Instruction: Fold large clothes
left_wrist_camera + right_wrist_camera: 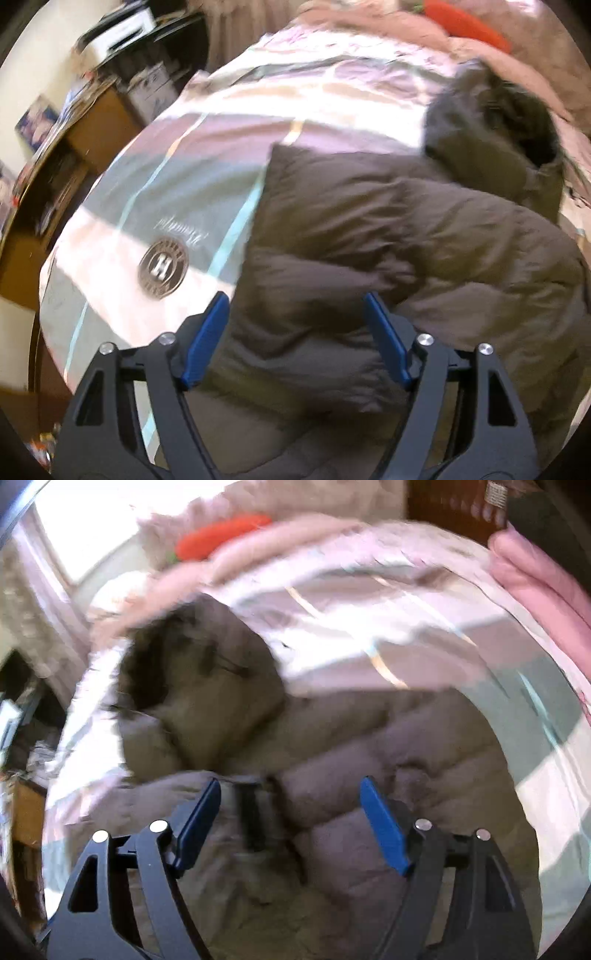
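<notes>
Jaws gape on your left gripper point(295, 321) and right gripper point(291, 805), probably poised to pinch the brown puffer coat point(388, 240).

Striped bed cover point(177, 177), brown puffer coat point(406, 240) on it, pink blanket point(546, 590)

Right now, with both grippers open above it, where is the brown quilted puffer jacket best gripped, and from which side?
Probably the brown quilted puffer jacket is best pinched at its straight side edge, coming from the bare striped bedsheet. There the padding ends in a thin, free border lying flat, while the middle is too puffy. The left gripper is nearest; the right gripper hovers mid-jacket.
</notes>
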`<state>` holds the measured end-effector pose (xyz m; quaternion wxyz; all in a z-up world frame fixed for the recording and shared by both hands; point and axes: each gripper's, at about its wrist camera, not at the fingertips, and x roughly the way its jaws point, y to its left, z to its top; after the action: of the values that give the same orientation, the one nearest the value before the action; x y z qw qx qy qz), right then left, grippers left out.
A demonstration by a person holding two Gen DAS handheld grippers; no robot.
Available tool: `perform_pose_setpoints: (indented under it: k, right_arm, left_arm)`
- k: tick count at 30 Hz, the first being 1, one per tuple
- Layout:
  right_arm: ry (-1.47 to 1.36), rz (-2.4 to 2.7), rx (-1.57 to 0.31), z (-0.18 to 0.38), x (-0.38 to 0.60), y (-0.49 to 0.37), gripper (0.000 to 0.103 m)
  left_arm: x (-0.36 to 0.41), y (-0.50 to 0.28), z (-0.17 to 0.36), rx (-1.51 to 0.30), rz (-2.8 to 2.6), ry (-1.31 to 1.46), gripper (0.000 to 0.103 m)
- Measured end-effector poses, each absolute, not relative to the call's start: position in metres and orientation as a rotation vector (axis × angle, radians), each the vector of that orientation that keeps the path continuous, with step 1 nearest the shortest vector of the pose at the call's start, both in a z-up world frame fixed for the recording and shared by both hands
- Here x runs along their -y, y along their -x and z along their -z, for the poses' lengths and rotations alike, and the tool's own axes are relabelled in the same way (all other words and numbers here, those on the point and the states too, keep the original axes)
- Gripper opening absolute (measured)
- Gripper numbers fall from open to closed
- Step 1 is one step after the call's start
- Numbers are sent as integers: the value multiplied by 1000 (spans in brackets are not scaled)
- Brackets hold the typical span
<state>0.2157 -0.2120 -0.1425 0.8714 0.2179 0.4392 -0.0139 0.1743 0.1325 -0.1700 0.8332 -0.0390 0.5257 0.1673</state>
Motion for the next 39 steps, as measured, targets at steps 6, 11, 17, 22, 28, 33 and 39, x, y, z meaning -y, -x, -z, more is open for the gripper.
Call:
perform_pose_setpoints:
  k: [6,11,17,22,28,33,39]
  right_arm:
    - [-224,-107,-1164,190,145,-223,56]
    - [-344,-73,-1263,225,182,-234,34]
    - [-351,95,-1098,176,236,-204,63]
    - [-367,247,-1244,215,289,-183,65]
    - [-383,347,-1353,250,334,-187,65]
    - [-452,184,-1338,224,313,-172,67]
    - [-340,-1,-1491,260,252,-128,67]
  left_arm:
    - [-114,-182,210,-1300,-265,55,28]
    - [-138,-181,230,-1339,-391,-15,28]
    - [-153,-169,193,-1236,-356,58,37]
    - [-148,-165,210,-1334,-330,-7,41]
    - [-166,-165,232,-1406,-458,-67,55]
    - [-155,-151,199,-1328,-381,-103,53]
    - [-133,-107,186,-1357,-131,-89,54]
